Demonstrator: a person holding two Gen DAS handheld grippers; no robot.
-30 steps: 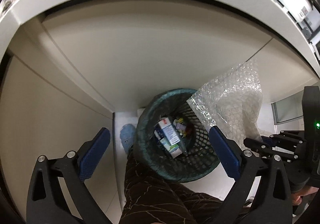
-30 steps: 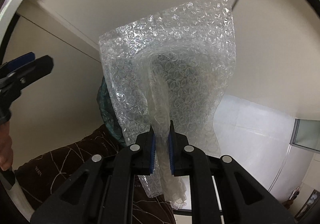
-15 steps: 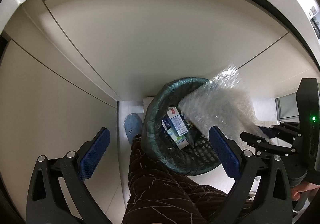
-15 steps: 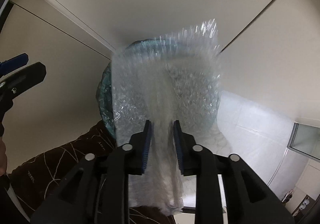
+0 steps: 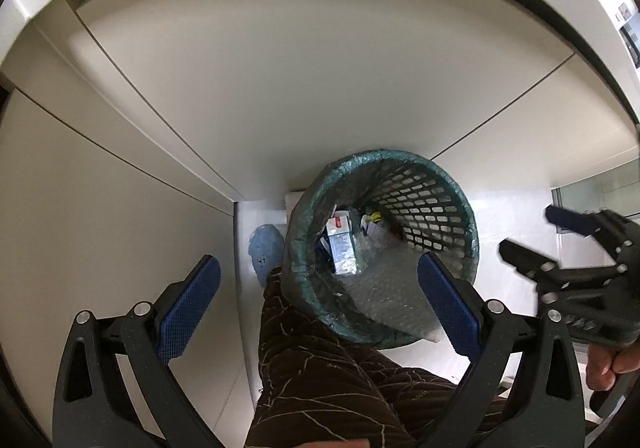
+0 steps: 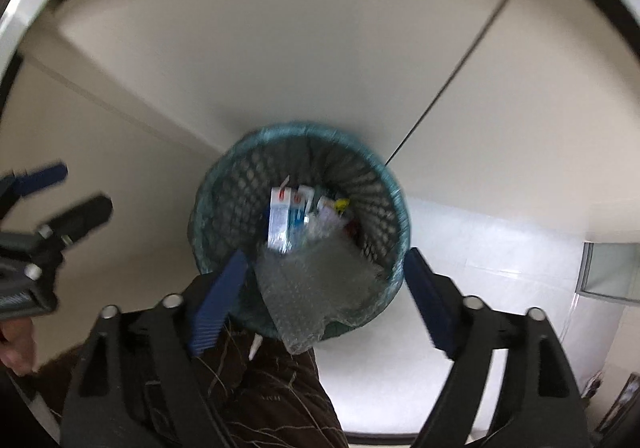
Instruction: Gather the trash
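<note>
Both cameras look down into a teal mesh wastebasket (image 5: 432, 183) with a thin liner folded over its rim, standing on a white floor (image 5: 512, 207) against cream cabinet panels (image 5: 320, 79). Bubble wrap sheet (image 5: 384, 292) lies inside the basket, slumped against the near wall, its lower edge draped over the rim toward the wearer's leg; in the right wrist view the same sheet (image 6: 316, 288) hangs slightly past the rim. Deeper in the basket: a white-and-blue carton (image 5: 342, 244) standing on end, with small scraps beside it, one yellow. Left gripper (image 5: 318, 308) spread wide, blue pads well apart, nothing between them; the basket shows in the gap. Right gripper (image 6: 322, 300) likewise spread wide and empty, its fingers flanking the basket's near rim, not touching the wrap. Brown patterned trouser leg (image 5: 320, 380) touches the basket's near side. Blue shoe (image 5: 265, 248) on the floor just left of the basket. Right wrist view is motion-blurred.
</note>
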